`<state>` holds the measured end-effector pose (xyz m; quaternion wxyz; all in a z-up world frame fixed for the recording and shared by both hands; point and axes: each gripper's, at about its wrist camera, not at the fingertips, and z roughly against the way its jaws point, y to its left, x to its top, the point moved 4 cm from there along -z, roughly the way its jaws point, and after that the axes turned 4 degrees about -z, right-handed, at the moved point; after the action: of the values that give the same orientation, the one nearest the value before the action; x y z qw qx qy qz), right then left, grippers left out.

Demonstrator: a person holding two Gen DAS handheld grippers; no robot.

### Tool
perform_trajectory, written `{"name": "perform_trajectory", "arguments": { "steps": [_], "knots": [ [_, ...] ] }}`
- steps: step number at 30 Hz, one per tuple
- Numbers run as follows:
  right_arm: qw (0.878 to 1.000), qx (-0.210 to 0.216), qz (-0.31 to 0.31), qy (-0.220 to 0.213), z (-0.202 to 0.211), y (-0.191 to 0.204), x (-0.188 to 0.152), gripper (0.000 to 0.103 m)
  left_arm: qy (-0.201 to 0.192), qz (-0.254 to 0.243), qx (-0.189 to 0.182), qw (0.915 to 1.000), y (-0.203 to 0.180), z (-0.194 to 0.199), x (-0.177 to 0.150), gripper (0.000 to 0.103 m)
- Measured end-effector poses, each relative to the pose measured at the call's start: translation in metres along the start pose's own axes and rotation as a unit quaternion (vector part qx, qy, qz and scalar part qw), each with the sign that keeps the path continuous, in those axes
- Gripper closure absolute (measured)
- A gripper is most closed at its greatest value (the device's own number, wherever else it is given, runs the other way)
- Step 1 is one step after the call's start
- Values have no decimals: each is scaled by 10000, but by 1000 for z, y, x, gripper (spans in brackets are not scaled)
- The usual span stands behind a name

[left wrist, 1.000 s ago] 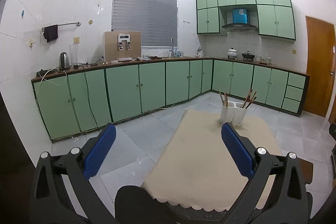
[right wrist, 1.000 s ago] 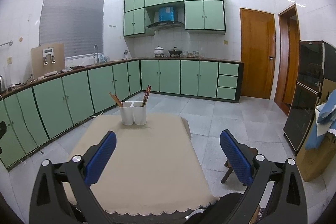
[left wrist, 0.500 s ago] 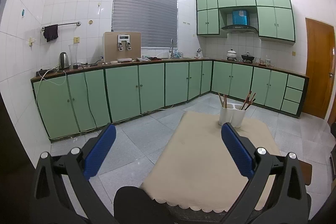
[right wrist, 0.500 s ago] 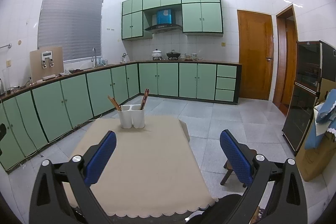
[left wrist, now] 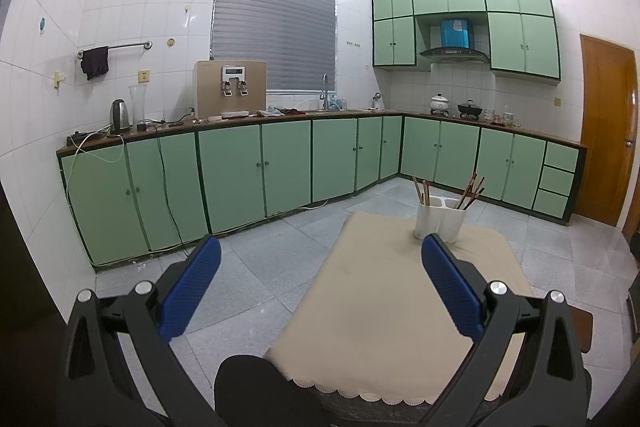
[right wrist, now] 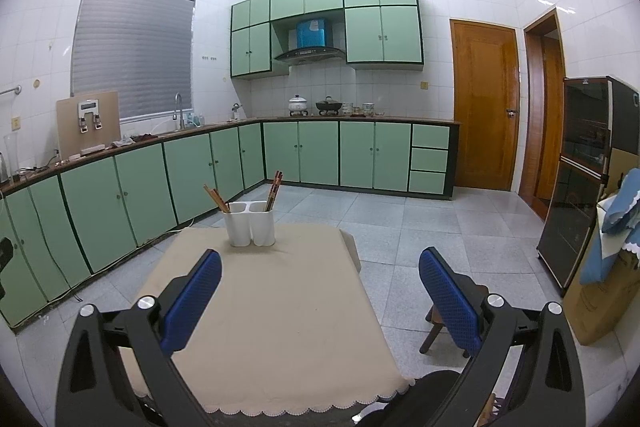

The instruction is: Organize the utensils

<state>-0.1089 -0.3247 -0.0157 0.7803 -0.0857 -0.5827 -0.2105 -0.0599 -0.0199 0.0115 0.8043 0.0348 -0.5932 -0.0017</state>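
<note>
A white two-compartment utensil holder (left wrist: 439, 221) (right wrist: 249, 223) stands at the far end of a table under a beige cloth (left wrist: 396, 307) (right wrist: 272, 315). Brown chopsticks (left wrist: 423, 189) (right wrist: 216, 198) lean in its left compartment, darker reddish chopsticks (left wrist: 472, 190) (right wrist: 274, 189) in its right one. My left gripper (left wrist: 320, 259) hangs open above the near left edge of the table, with nothing between its blue pads. My right gripper (right wrist: 320, 263) is also open and empty, above the table's near right part. Both are well short of the holder.
Green base cabinets (left wrist: 240, 171) (right wrist: 192, 171) line the left and far walls. A wooden stool (right wrist: 436, 323) stands right of the table, a dark glass cabinet (right wrist: 576, 179) and a cardboard box (right wrist: 604, 295) beyond it. Grey tiled floor (right wrist: 420, 227) surrounds the table.
Both views have tilted slightly upward, so the holder sits a little lower in each frame. Both grippers have stayed open and empty.
</note>
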Motion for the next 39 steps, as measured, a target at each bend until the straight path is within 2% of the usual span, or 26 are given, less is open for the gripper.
{"name": "perform_trajectory", "arguments": {
  "steps": [39],
  "knots": [
    [10000, 2, -16, -8, -1, 0, 3, 6, -40, 0, -19, 10000, -5, 1, 0, 6]
  ]
}}
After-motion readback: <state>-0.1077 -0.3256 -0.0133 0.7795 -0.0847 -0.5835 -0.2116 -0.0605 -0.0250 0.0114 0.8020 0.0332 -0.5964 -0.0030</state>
